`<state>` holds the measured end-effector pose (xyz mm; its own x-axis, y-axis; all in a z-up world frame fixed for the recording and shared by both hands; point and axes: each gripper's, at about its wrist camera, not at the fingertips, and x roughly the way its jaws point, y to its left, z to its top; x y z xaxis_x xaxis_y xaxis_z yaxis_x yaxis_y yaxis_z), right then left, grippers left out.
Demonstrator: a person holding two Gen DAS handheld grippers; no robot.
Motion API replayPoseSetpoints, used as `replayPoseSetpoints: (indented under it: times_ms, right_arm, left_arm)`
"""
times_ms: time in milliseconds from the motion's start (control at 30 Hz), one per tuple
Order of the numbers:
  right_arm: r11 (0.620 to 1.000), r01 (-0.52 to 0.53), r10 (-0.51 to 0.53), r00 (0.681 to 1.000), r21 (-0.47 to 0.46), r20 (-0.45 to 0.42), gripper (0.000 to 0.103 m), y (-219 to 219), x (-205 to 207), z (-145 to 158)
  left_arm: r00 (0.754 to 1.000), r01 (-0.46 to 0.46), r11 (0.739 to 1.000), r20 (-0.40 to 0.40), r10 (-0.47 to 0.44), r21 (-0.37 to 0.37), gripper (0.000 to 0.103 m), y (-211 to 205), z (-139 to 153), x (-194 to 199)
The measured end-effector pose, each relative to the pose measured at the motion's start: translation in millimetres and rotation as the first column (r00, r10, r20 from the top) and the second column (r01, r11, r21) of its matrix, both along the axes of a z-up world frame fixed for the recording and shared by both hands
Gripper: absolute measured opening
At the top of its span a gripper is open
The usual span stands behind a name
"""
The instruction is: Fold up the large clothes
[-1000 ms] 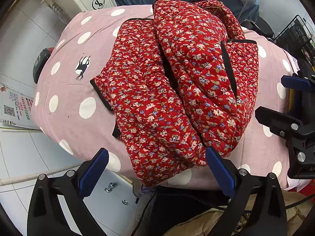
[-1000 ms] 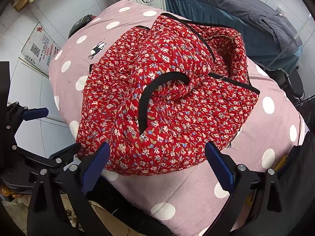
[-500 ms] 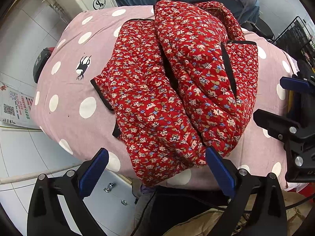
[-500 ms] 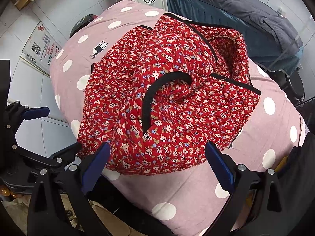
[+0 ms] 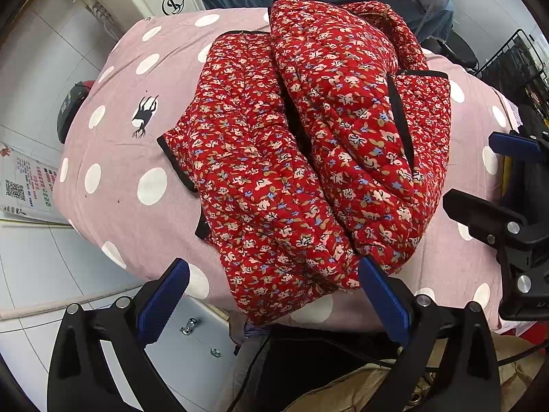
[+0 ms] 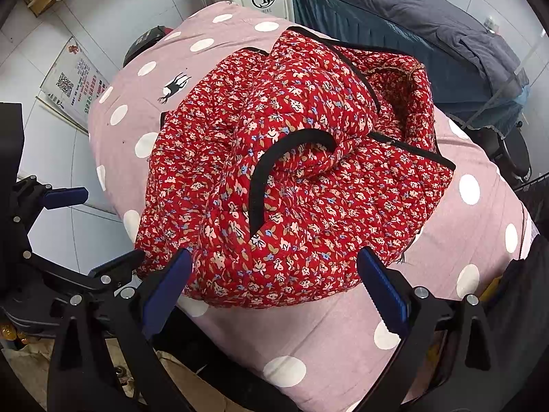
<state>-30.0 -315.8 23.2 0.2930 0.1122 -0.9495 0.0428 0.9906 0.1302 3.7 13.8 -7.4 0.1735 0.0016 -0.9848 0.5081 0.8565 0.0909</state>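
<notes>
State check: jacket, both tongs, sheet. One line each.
jacket: folded into a bulky bundle, lying on the sheet, near edge overhanging, not gripped
left tongs: open, empty, at the jacket's near edge
right tongs: open, empty, at the jacket's near edge
sheet: spread flat under the jacket

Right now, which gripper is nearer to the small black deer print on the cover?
Left. The left gripper hangs beside the deer print; the right gripper hangs farther across the red jacket.
</notes>
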Motion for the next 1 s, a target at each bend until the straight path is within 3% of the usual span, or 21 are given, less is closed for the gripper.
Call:
replayPoseSetpoints:
  times_ms: [667,867,1000]
  right_arm:
    - [1.0,-0.003,0.003,1.0,0.002,-0.004,0.095,2.1,2.4,-3.0]
    - [0.999,-0.023,0.024,0.999,-0.026,0.043,0.095,3.2,11.6,2.6]
    - [0.997,-0.039,0.044,0.997,-0.066,0.071,0.095,3.5,26.2,7.4]
  left_arm:
    - [1.0,-0.024,1.0,-0.02,0.024,-0.007,0.097,6.5,-6.0,3.2]
    - [0.991,-0.133,0.987,-0.035,0.131,-0.089,0.097,41.6,-13.9,26.3]
    - [0.965,-0.263,0.949,-0.069,0.254,-0.176,0.097,82.5,-22.8,52.7]
